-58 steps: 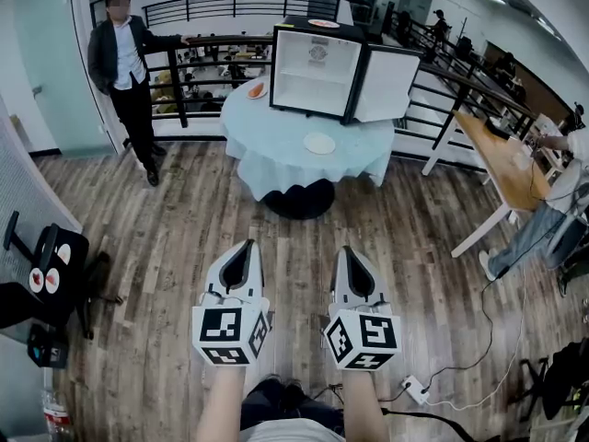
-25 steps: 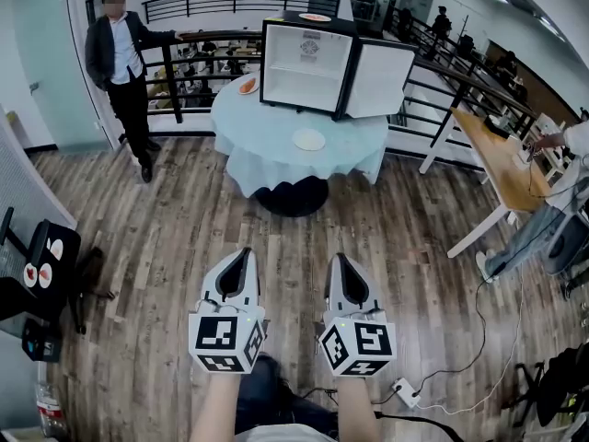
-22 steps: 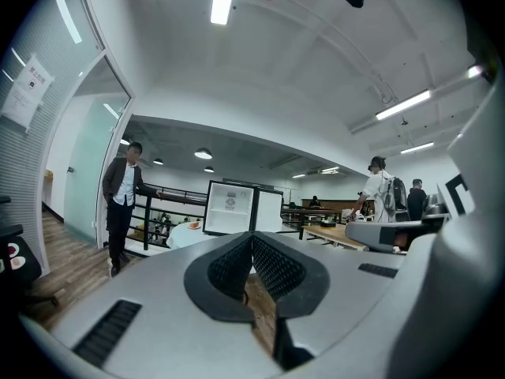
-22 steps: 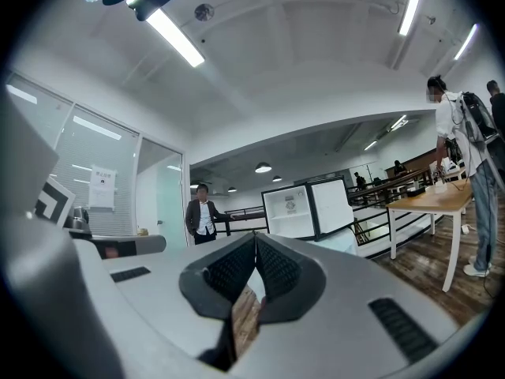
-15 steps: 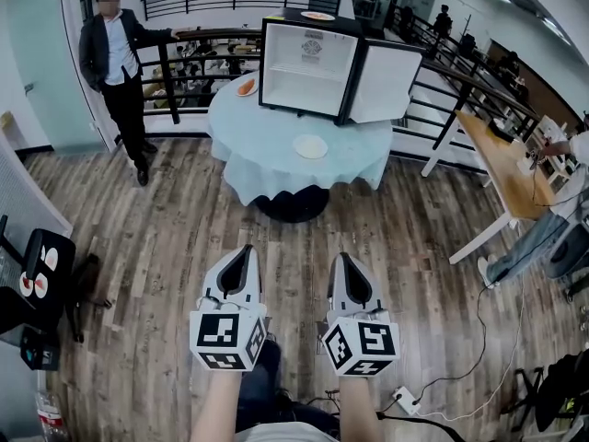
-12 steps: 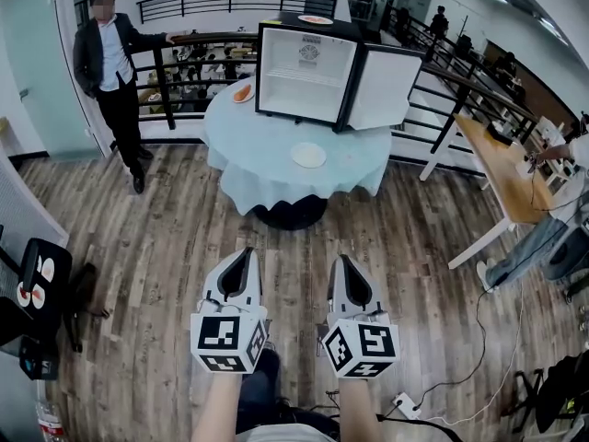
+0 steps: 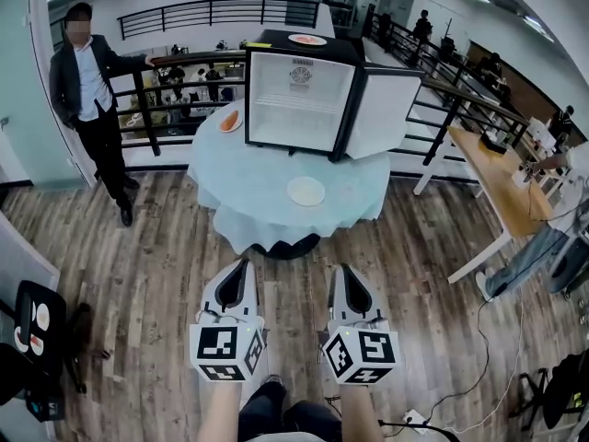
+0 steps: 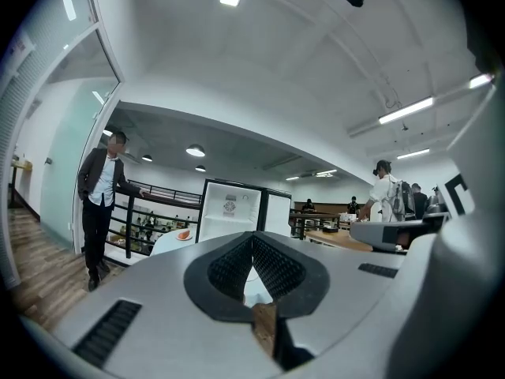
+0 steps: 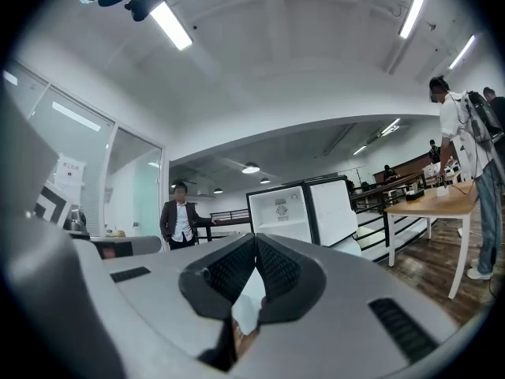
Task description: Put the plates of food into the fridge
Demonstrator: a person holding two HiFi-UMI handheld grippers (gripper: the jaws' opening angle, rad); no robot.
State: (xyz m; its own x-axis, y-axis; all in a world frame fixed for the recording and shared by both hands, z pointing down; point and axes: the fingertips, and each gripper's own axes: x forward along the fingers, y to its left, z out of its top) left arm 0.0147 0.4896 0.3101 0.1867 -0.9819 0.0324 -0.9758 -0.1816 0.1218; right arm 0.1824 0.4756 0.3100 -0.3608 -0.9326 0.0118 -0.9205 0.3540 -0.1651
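three plates wait outside the fridge and none is in it yet, so the task looks barely begun. at the far left a person in a dark suit (image 7: 86,86) leans on the railing (image 7: 193,56), well apart from the work. next comes the round tabletop (image 7: 248,178) under its pale blue cloth. at its left edge sits a plate of orange food (image 7: 230,121), just beside the mini fridge (image 7: 293,99). the fridge stands at the back of the tabletop with its door (image 7: 385,113) swung wide to the right, and no plate shows inside. a second plate (image 7: 307,40) rests on the fridge's top. a third plate (image 7: 306,191) lies on the cloth in front of the opening, and what it carries is too pale to tell. low in the head view, the left gripper (image 7: 241,267) and right gripper (image 7: 342,273) are side by side above the wooden floor (image 7: 138,274), short of the tabletop. both have their jaws pressed together on nothing. all three plates are left to pick up and shelve.
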